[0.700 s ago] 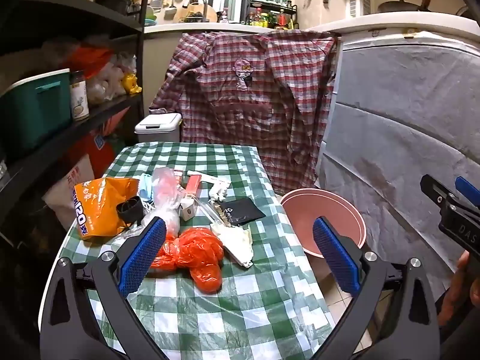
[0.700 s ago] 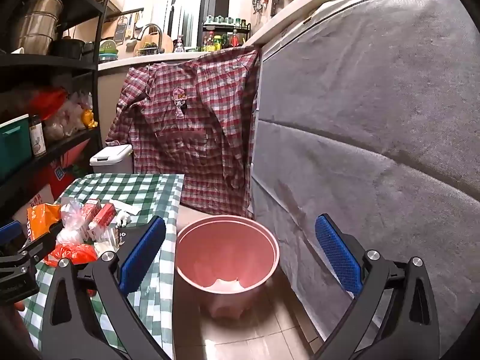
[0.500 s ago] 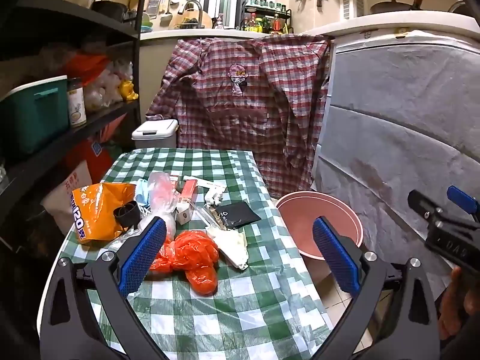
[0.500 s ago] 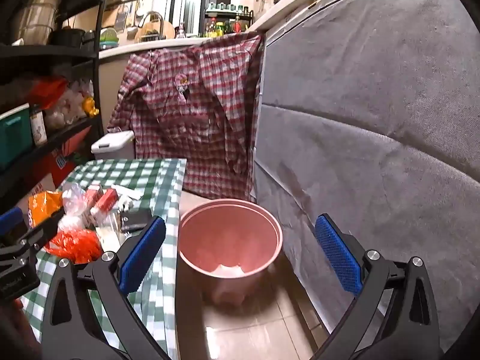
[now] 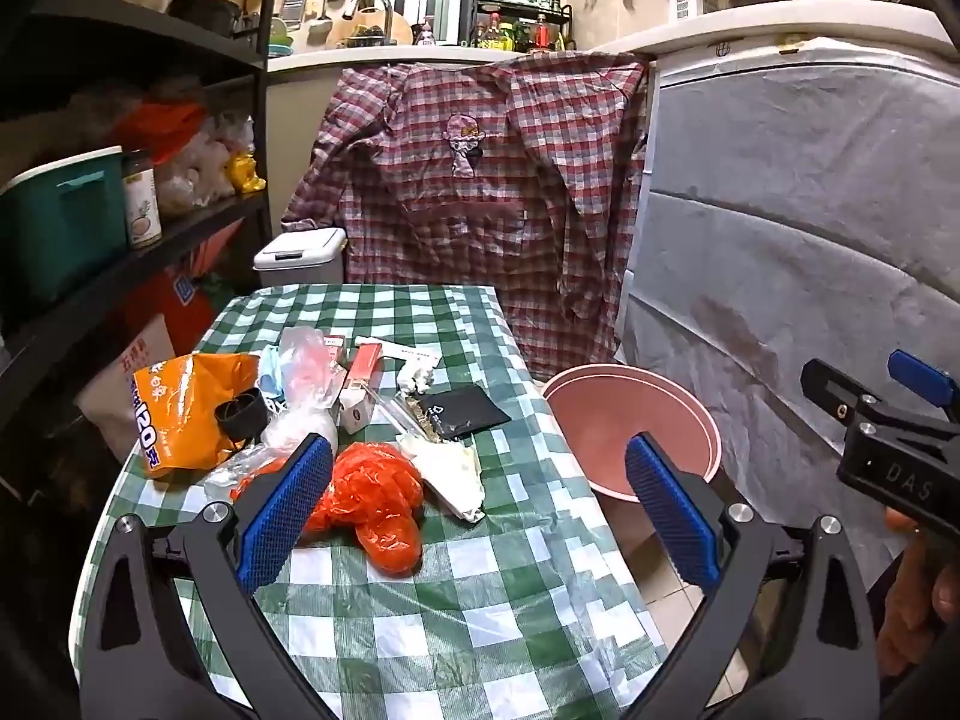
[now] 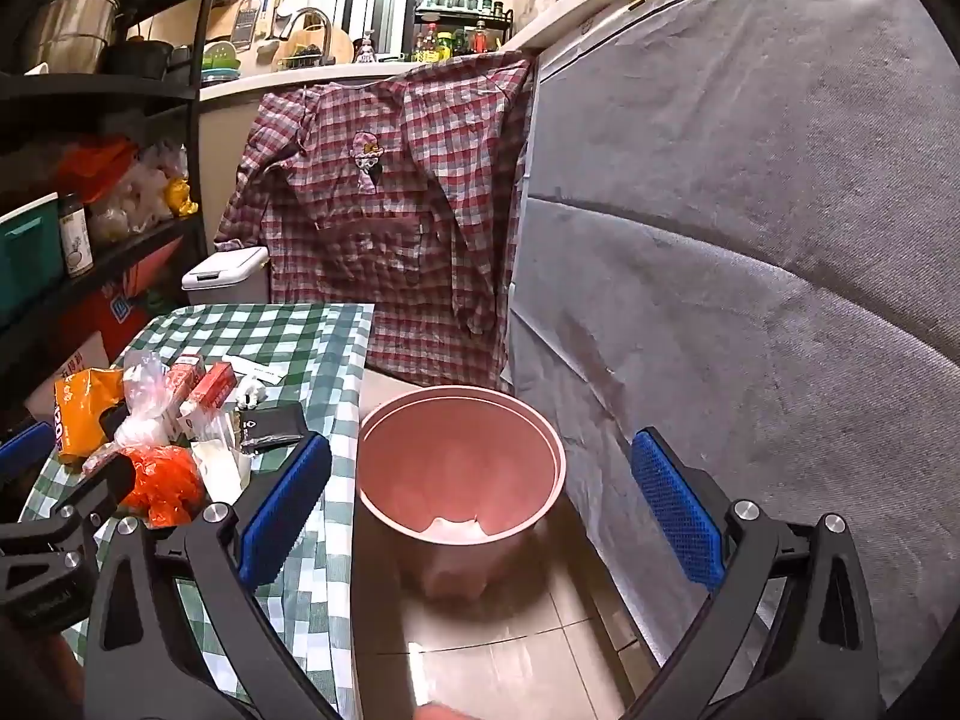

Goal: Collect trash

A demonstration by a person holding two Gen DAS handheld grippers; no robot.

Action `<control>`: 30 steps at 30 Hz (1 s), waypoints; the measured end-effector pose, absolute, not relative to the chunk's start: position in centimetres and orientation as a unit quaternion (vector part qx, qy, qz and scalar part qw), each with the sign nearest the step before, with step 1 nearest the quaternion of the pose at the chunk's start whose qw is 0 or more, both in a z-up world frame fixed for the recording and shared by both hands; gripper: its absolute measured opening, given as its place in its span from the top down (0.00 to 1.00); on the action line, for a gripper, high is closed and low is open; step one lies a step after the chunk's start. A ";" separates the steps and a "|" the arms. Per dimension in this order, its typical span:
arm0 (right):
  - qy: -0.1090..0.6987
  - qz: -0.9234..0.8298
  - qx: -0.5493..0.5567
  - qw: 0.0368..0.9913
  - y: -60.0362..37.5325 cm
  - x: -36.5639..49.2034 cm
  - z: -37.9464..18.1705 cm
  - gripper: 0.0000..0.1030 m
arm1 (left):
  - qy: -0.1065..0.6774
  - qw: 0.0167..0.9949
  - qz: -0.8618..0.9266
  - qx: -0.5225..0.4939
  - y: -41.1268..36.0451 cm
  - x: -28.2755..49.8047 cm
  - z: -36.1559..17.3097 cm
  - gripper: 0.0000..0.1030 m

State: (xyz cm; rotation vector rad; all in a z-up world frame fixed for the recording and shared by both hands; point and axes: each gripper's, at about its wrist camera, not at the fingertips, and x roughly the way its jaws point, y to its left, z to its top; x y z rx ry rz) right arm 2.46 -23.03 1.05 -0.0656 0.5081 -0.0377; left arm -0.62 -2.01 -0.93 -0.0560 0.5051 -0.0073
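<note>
Several scraps (image 5: pixel 360 420) — crumpled, orange, clear, black.

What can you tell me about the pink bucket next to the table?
The pink bucket is a round, plastic-looking tub with a stepped rim, standing upright and open on the tiled floor. It sits between the checked table and a grey-covered panel. Something pale lies at its bottom; otherwise it looks empty. No gripper touches it.

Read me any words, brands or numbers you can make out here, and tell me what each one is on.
"120": orange snack bag, beside white characters too distorted to read.
"DAS": black body of the right gripper, seen from the left wrist.
Jar label on the shelf: too small.
Red-and-white carton: print blurred.
Black packet: logo unreadable.
</note>
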 end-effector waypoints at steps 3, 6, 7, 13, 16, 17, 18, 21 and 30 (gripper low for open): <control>0.251 -0.020 -0.035 0.967 -22.9 2.4 1.1 0.05 | 0.258 0.965 -0.011 -0.040 -1.7 -0.4 -1.1 0.09; 0.251 -0.020 -0.035 0.967 -23.1 2.4 1.1 0.08 | 0.264 0.963 -0.013 -0.049 -1.3 -0.2 -1.2 0.11; 0.251 -0.019 -0.034 0.967 -23.1 2.4 1.1 0.08 | 0.266 0.963 -0.010 -0.049 -1.2 -0.2 -1.3 0.11; 0.253 -0.020 -0.035 0.967 -22.9 2.4 1.0 0.09 | 0.269 0.962 -0.008 -0.048 -1.1 -0.1 -1.4 0.11; 0.253 -0.020 -0.036 0.967 -23.0 2.5 1.0 0.09 | 0.270 0.962 -0.009 -0.049 -1.1 0.0 -1.4 0.11; 0.253 -0.019 -0.034 0.967 -23.1 2.5 1.0 0.09 | 0.270 0.962 -0.008 -0.048 -1.2 0.0 -1.4 0.11; 0.253 -0.020 -0.035 0.967 -23.1 2.5 1.0 0.09 | 0.269 0.962 -0.008 -0.048 -1.2 0.0 -1.4 0.11; 0.253 -0.019 -0.034 0.967 -23.0 2.5 1.0 0.09 | 0.270 0.962 -0.009 -0.048 -1.2 0.0 -1.4 0.11; 0.253 -0.019 -0.036 0.967 -23.0 2.6 0.9 0.09 | 0.267 0.963 -0.011 -0.046 -1.7 0.0 -1.1 0.11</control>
